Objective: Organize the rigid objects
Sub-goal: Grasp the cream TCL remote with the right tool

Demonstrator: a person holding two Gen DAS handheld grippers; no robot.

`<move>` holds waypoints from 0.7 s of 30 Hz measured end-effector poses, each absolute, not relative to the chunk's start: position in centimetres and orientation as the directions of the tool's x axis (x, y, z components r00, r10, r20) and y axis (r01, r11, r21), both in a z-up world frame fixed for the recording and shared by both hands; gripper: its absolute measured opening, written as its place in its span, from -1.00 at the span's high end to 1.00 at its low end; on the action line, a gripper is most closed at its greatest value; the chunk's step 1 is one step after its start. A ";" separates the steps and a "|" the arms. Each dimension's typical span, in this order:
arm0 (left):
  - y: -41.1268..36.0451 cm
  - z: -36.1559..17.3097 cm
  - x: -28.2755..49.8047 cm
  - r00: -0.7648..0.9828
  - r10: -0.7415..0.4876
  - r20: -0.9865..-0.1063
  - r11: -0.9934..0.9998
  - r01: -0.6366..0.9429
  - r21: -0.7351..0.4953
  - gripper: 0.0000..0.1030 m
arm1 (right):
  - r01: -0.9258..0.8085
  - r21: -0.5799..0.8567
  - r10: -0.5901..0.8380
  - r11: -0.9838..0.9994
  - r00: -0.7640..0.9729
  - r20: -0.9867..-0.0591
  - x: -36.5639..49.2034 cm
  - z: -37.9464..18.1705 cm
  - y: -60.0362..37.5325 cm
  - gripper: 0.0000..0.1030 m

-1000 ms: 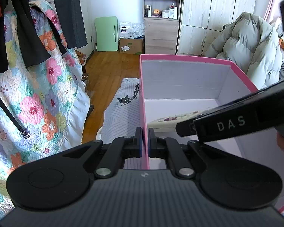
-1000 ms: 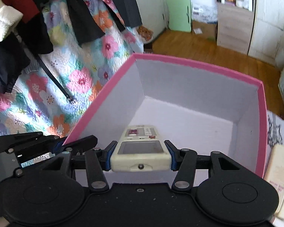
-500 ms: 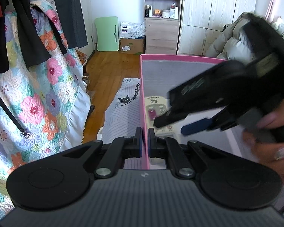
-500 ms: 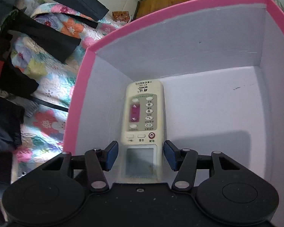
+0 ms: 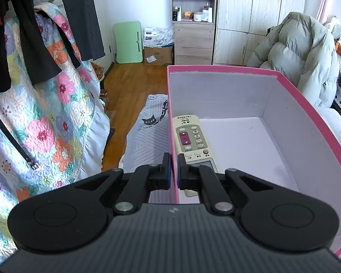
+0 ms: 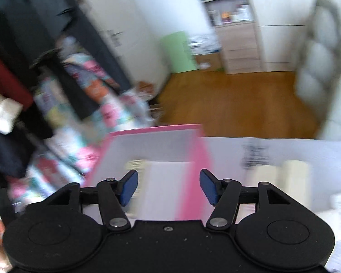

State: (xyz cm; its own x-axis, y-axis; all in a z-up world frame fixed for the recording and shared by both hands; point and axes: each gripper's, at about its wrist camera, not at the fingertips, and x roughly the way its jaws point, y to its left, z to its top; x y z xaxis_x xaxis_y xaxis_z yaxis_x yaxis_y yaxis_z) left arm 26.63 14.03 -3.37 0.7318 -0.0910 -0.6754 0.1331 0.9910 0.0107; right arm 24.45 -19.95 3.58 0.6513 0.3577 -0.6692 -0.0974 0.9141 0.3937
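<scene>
You have one pink box (image 5: 291,95) at frame centre, holding one remote (image 5: 192,140) along its left wall. Two grippers: left gripper (image 5: 174,170) low centre, right gripper (image 6: 168,188) low centre in its own view.

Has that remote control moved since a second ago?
Yes. The remote control now lies flat on the floor of the pink box, along its left wall; earlier it was held up over the box's near end.

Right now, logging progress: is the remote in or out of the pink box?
In: the remote lies flat on the pink box floor, against its left wall.
</scene>
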 end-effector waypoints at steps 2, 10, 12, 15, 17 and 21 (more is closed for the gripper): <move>14.0 -3.4 26.6 0.732 -0.090 -0.675 0.991 0.133 0.012 0.92 | 0.001 0.345 0.258 0.939 0.663 -0.703 24.8 2.4 -22.1 -0.30; 14.2 -3.3 26.7 0.733 -0.095 -0.674 0.991 0.131 0.003 0.92 | 0.147 0.364 0.222 0.920 0.570 -0.791 25.9 -2.9 -26.5 -0.27; 14.2 -3.3 26.7 0.733 -0.095 -0.674 0.992 0.129 0.001 0.92 | 0.138 0.393 0.263 0.909 0.541 -0.799 26.7 -3.7 -26.1 -0.26; 14.2 -3.3 26.7 0.733 -0.094 -0.674 0.992 0.129 0.002 0.92 | 0.159 0.404 0.281 0.901 0.497 -0.821 28.2 -5.1 -25.0 -0.24; 14.3 -3.3 26.7 0.733 -0.095 -0.674 0.992 0.129 0.001 0.92 | 0.173 0.412 0.290 0.894 0.477 -0.830 28.8 -6.0 -24.7 -0.24; 14.3 -3.3 26.7 0.733 -0.095 -0.673 0.992 0.126 -0.003 0.92 | 0.182 0.414 0.283 0.892 0.489 -0.825 29.6 -7.2 -23.5 -0.25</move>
State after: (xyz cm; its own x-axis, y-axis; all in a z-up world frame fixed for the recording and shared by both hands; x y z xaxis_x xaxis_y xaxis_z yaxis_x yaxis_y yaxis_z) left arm 26.70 14.30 -3.33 0.7333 -0.0951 -0.6732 0.1256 0.9921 -0.0034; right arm 29.65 -23.52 -7.21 0.4893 0.2826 -0.8251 0.1823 0.8920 0.4137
